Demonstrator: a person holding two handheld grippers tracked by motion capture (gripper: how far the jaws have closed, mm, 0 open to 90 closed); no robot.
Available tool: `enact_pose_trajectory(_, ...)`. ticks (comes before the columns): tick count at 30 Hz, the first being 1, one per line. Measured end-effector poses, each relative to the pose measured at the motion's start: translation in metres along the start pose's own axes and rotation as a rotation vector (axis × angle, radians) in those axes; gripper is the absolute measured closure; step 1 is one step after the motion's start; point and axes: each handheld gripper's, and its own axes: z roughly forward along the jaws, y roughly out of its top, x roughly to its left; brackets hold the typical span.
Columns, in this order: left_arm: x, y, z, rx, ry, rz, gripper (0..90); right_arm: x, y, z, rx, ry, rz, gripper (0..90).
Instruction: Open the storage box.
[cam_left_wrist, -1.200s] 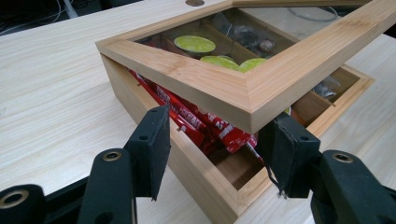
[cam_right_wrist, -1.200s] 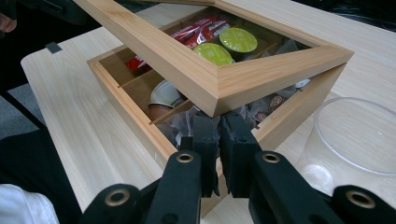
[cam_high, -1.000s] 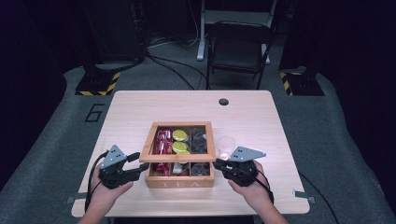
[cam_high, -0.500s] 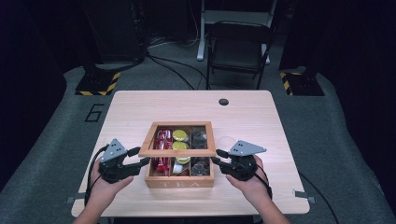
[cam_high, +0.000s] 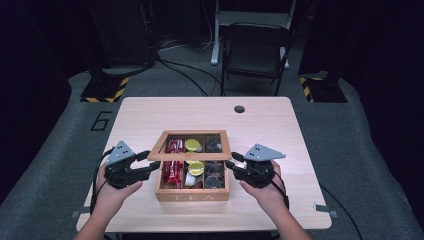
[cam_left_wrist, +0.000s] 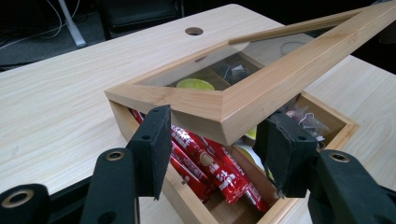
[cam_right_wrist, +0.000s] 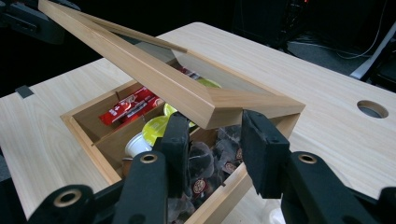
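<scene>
Your left tool (cam_left_wrist: 212, 154) has its jaws spread wide on either side of the front left corner of the glass-paned lid (cam_left_wrist: 243, 98), which sits raised above the wooden tea box (cam_high: 192, 192); whether the pads actually touch the wood, you cannot tell. Your right tool (cam_right_wrist: 212, 144) is likewise open, jaws straddling the lid's front right corner, contact unclear. The box stands mid-counter (cam_high: 280, 125), near your edge, between your two hands. Inside: red sachets (cam_left_wrist: 210, 168) in the left compartments, yellow-lidded capsules (cam_high: 196, 168) in the middle, dark bagged teas (cam_right_wrist: 210, 163) on the right. A chair (cam_high: 255, 50) stands beyond the counter's far edge.
</scene>
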Motion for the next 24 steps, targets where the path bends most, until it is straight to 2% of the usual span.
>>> enact_pose_trajectory(7,0.005,0.011,0.002,-0.006,0.001,-0.016,46.1,-0.004,0.010,0.001,-0.013,-0.010,-0.008,62.8)
enact_pose_trajectory(13,0.006,0.024,0.003,-0.007,0.032,-0.003,46.8,-0.009,0.021,0.003,-0.018,-0.014,-0.007,62.6)
enact_pose_trajectory(21,0.015,0.038,0.007,-0.023,0.037,-0.034,49.0,-0.017,0.037,0.008,-0.037,-0.031,0.006,62.3)
enact_pose_trajectory(24,0.019,0.043,0.010,-0.011,0.030,-0.040,49.2,-0.019,0.040,0.009,-0.041,-0.032,-0.001,62.4)
